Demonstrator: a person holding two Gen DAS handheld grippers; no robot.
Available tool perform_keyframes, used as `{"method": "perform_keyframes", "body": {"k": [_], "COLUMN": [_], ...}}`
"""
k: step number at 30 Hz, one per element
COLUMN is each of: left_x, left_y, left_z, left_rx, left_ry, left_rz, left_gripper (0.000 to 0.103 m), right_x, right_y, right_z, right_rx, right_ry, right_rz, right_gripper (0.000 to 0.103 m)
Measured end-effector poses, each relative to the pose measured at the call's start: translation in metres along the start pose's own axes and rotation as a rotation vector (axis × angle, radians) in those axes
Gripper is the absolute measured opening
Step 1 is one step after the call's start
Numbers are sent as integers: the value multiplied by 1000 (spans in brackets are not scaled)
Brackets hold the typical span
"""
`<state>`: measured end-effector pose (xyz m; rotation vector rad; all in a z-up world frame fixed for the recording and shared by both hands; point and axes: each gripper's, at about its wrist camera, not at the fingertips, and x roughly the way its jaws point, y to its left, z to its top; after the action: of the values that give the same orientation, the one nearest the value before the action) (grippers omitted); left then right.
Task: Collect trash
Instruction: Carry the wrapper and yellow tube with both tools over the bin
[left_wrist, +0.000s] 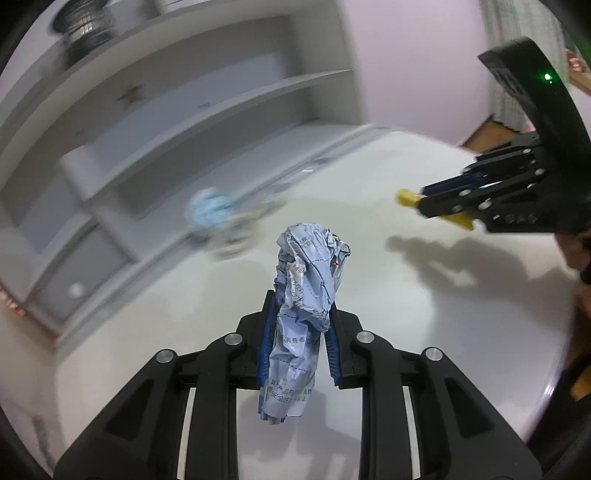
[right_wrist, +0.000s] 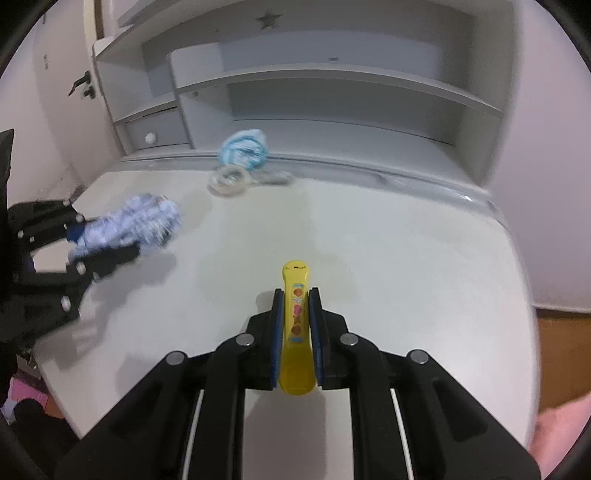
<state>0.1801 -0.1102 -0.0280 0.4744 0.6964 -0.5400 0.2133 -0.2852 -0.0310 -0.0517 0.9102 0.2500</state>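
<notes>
Items in hand: 2. Your left tool (left_wrist: 301, 325) pinches the crumpled wrapper (left_wrist: 308, 291); your right tool (right_wrist: 296, 325) pinches the yellow packet (right_wrist: 296, 325), both above the tabletop (right_wrist: 388, 258). Outstanding: blue wad (right_wrist: 243, 147) and clear ring (right_wrist: 229, 181) at the far edge; no bin visible.

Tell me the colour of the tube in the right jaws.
Yellow, with a strip of red-orange shapes along it; the tube shows best in the right wrist view.

This looked like a home bedroom or study. A white counter (right_wrist: 369, 240) stood against pale walls, backed by a white shelf unit (right_wrist: 332, 81) with a star cut-out (right_wrist: 269, 19) and a drawer (right_wrist: 155, 129) with a round knob. Wood flooring (right_wrist: 561, 354) showed beside it.
</notes>
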Motion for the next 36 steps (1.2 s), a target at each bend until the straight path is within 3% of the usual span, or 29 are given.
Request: {"method": "perform_keyframes", "body": {"k": [7, 14, 21, 24, 28, 36], "left_x": [0, -10, -6, 8, 50, 168], "left_y": [-111, -242, -362, -404, -448, -499], "left_z": [42, 82, 95, 92, 78, 29], "left_rx": [51, 171, 252, 271, 296, 264], "left_ry": [-52, -142, -164, -121, -73, 115], "left_rz": [-164, -351, -537, -608, -636, -591], "left_gripper": [23, 23, 23, 23, 23, 23], "right_x": [-80, -164, -204, -211, -197, -122], "right_y": [-71, -155, -212, -231, -253, -285], "right_z": [-82, -191, -297, -337, -384, -458], "right_rx": [175, 419, 632, 707, 788, 901], "right_ry": [-53, -103, -77, -68, -37, 42], "right_rz": [-175, -400, -534, -560, -562, -519], "right_gripper": [13, 14, 14, 14, 14, 14]}}
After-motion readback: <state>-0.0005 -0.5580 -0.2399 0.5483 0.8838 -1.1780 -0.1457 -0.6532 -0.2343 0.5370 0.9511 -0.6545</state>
